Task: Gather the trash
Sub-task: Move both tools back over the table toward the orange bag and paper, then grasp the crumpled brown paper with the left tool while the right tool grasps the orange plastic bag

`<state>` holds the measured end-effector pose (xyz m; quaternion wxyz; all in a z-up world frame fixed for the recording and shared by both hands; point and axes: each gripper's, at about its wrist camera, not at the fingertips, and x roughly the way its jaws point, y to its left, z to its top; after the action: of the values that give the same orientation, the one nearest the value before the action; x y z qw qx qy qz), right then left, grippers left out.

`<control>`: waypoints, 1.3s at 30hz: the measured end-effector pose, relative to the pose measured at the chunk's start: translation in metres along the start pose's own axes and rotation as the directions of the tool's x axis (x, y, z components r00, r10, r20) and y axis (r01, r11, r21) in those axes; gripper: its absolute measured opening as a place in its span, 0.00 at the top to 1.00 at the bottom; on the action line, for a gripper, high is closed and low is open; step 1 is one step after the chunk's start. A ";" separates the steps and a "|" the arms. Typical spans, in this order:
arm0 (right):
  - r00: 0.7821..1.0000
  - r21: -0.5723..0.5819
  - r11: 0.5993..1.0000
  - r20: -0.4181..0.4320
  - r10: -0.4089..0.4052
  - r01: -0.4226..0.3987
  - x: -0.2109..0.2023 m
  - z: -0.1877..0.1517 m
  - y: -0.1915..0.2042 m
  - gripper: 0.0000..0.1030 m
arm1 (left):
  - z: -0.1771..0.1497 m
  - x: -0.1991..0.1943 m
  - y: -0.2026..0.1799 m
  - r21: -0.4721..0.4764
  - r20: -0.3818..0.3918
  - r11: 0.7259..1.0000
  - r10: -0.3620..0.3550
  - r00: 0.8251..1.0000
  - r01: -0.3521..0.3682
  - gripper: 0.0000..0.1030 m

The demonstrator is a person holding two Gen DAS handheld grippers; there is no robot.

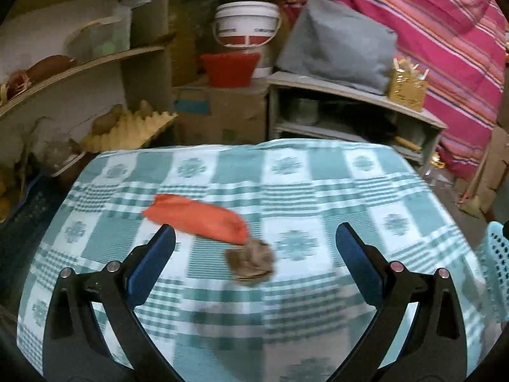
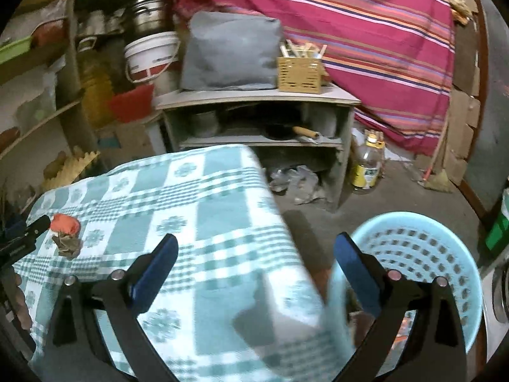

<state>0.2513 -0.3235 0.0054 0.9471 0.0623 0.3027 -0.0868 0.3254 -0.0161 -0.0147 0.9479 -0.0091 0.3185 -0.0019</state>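
Note:
An orange wrapper point(image 1: 197, 218) and a crumpled brown paper ball point(image 1: 251, 262) lie side by side on the green checked tablecloth point(image 1: 318, 197). My left gripper point(image 1: 254, 242) is open and empty, its jaws wide on either side of both pieces, just short of them. In the right wrist view the wrapper point(image 2: 65, 222) and the ball point(image 2: 66, 243) lie at the far left of the table. My right gripper point(image 2: 256, 250) is open and empty over the table's right edge, next to a light blue perforated basket point(image 2: 423, 254) on the floor.
Behind the table stand a low grey shelf unit point(image 2: 254, 117), a white bucket point(image 1: 246, 24), a red tub point(image 1: 229, 68) and a cardboard box point(image 1: 219, 111). Curved shelves point(image 1: 79, 67) stand at the left. An oil bottle point(image 2: 367, 165) and a broom point(image 2: 439, 172) are on the floor at the right.

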 end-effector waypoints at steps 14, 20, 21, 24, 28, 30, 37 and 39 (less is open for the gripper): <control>1.000 -0.047 0.999 -0.026 0.013 -0.015 0.040 -0.003 0.062 0.06 | -0.016 0.057 0.016 -0.063 -0.156 0.997 -0.056 0.986 0.046 0.14; 0.999 -0.050 0.999 -0.044 0.019 -0.021 0.047 -0.003 0.067 0.06 | -0.020 0.073 0.006 -0.035 -0.209 0.998 -0.063 0.976 0.057 0.36; 0.999 -0.050 0.999 -0.047 0.017 -0.020 0.048 -0.003 0.067 0.06 | -0.021 0.075 0.006 -0.030 -0.215 0.998 -0.062 0.975 0.057 0.41; 0.998 -0.047 0.999 -0.054 0.015 -0.018 0.050 -0.004 0.068 0.06 | -0.022 0.079 0.009 -0.043 -0.240 0.996 -0.083 0.967 0.075 0.57; 0.998 -0.049 0.999 -0.053 0.016 -0.019 0.049 -0.004 0.068 0.06 | -0.020 0.071 0.013 -0.045 -0.220 0.996 -0.084 0.972 0.076 0.59; 0.999 -0.055 0.998 -0.049 0.017 -0.020 0.049 -0.004 0.071 0.06 | -0.016 0.061 0.018 -0.043 -0.198 0.996 -0.082 0.977 0.075 0.59; 0.996 -0.085 0.994 -0.059 0.063 -0.068 0.041 -0.016 0.102 0.06 | 0.004 0.010 0.059 -0.048 -0.069 0.998 -0.033 0.997 0.029 0.59; 0.995 -0.104 0.991 -0.056 0.081 -0.087 0.036 -0.019 0.116 0.06 | 0.008 -0.003 0.078 -0.048 -0.032 0.999 0.003 0.999 -0.004 0.59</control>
<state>0.2935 -0.2111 -0.0234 0.9438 0.0267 0.3282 -0.0290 0.3280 0.0622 -0.0079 0.9421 -0.0311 0.3338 0.0073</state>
